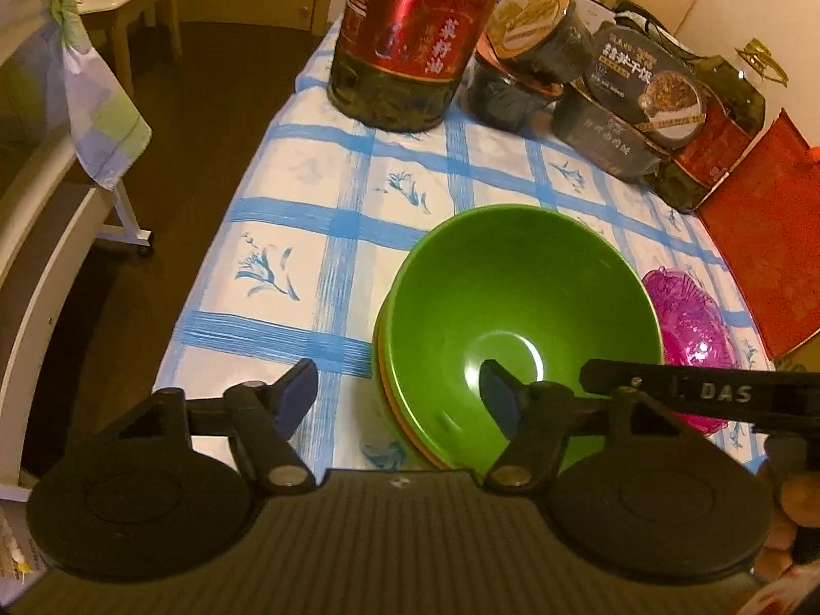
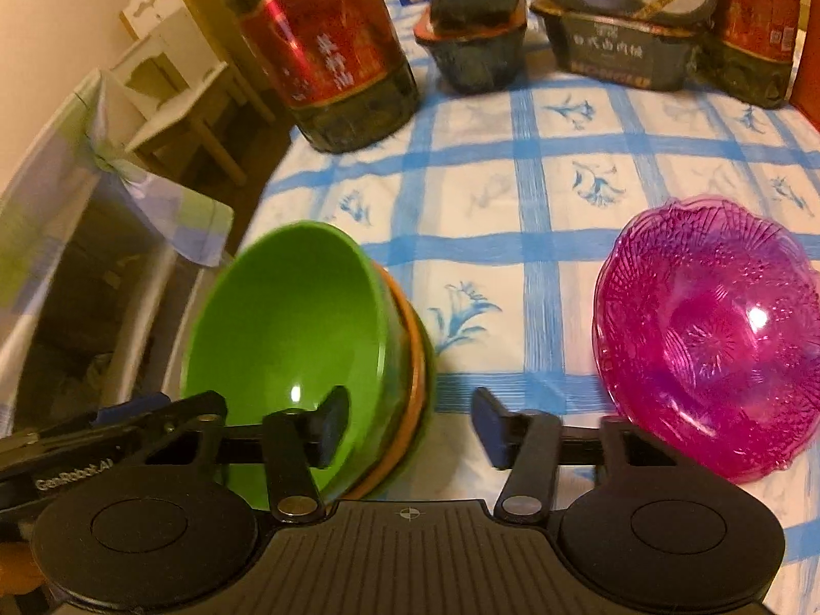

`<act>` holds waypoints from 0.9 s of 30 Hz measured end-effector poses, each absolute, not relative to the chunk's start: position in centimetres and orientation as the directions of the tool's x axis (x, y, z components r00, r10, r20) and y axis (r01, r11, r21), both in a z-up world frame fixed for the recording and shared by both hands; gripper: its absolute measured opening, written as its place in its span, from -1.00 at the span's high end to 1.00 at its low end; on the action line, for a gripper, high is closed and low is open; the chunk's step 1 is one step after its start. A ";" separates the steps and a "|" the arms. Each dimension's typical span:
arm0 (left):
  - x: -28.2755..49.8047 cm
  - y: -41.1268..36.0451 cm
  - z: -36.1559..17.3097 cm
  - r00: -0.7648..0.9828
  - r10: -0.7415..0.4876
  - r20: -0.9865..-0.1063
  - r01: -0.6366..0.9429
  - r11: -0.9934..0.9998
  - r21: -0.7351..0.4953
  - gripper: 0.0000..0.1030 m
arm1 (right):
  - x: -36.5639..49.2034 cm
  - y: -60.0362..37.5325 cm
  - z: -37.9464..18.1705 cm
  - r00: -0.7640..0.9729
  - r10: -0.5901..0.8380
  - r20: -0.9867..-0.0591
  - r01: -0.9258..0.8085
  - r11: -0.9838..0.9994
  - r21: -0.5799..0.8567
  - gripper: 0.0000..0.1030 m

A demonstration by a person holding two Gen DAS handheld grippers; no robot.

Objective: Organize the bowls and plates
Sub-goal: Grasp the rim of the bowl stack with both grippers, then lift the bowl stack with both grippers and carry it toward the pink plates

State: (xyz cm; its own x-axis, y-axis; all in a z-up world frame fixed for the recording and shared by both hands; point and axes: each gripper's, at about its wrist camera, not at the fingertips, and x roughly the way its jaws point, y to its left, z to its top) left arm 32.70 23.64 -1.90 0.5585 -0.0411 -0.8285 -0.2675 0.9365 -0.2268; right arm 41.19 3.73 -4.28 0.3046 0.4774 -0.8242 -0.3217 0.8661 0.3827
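Two groups of dishes sit on the tabletop (image 2: pixel 512 215), which wears a blue-checked cloth. We note a green bowl (image 1: pixel 517 307) nested on top of an orange bowl (image 2: pixel 410 359), of which only a rim edge shows; another green rim seems to lie beneath, though we cannot be sure. A pink bowl (image 2: pixel 707 338) of patterned clear plastic stands apart, to the right of the stack.

We see the left hand-held gripper (image 1: pixel 400 394) partly open, straddling the near-left rim of the green bowl: one finger outside the stack, the other over the bowl's inside. Its pads do not visibly press on the rim, so we read no grip. The right hand-held gripper (image 2: pixel 410 423) is also partly open, one finger inside the green bowl, the other outside on the cloth; again no clear clamp.

A large oil bottle (image 1: pixel 410 36) and food packages (image 1: pixel 630 87) crowd the far edge.

Our judgement: nesting looks partly done; the pink bowl remains unsorted, and we see no plates.
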 end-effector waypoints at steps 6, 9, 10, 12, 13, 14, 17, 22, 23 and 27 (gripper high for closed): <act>33.6 23.8 -2.9 0.539 -0.057 -0.840 -0.258 0.938 -0.230 -0.08 | 41.8 4.0 -5.7 0.264 0.502 -0.824 -0.302 0.854 0.424 0.33; 33.9 23.7 -3.2 0.532 -0.068 -0.844 -0.252 0.939 -0.235 -0.01 | 41.8 4.4 -6.0 0.266 0.489 -0.830 -0.305 0.860 0.409 0.39; 34.0 23.7 -3.3 0.530 -0.069 -0.845 -0.250 0.940 -0.233 0.00 | 41.8 4.5 -6.1 0.269 0.485 -0.832 -0.304 0.863 0.405 0.40; 34.1 23.6 -3.4 0.525 -0.071 -0.848 -0.247 0.941 -0.231 0.02 | 41.9 4.6 -6.3 0.267 0.483 -0.834 -0.300 0.864 0.404 0.43; 34.2 23.6 -3.5 0.522 -0.071 -0.850 -0.245 0.942 -0.230 0.03 | 41.9 4.6 -6.4 0.265 0.481 -0.836 -0.303 0.864 0.401 0.43; 34.2 23.6 -3.5 0.520 -0.073 -0.851 -0.243 0.943 -0.230 0.05 | 42.0 4.7 -6.4 0.264 0.479 -0.837 -0.306 0.865 0.398 0.44; 34.4 23.5 -3.6 0.515 -0.073 -0.854 -0.240 0.944 -0.226 0.13 | 42.0 4.8 -6.6 0.262 0.469 -0.843 -0.308 0.869 0.387 0.49; 34.7 23.4 -3.9 0.502 -0.078 -0.862 -0.232 0.947 -0.221 0.21 | 42.1 5.0 -6.8 0.258 0.461 -0.849 -0.307 0.872 0.381 0.53; 34.7 23.4 -4.0 0.499 -0.081 -0.863 -0.233 0.946 -0.224 0.24 | 42.1 5.1 -6.9 0.256 0.462 -0.849 -0.306 0.872 0.382 0.53; 34.8 23.4 -4.2 0.492 -0.085 -0.867 -0.237 0.945 -0.227 0.42 | 42.2 5.0 -7.0 0.252 0.462 -0.850 -0.306 0.872 0.383 0.54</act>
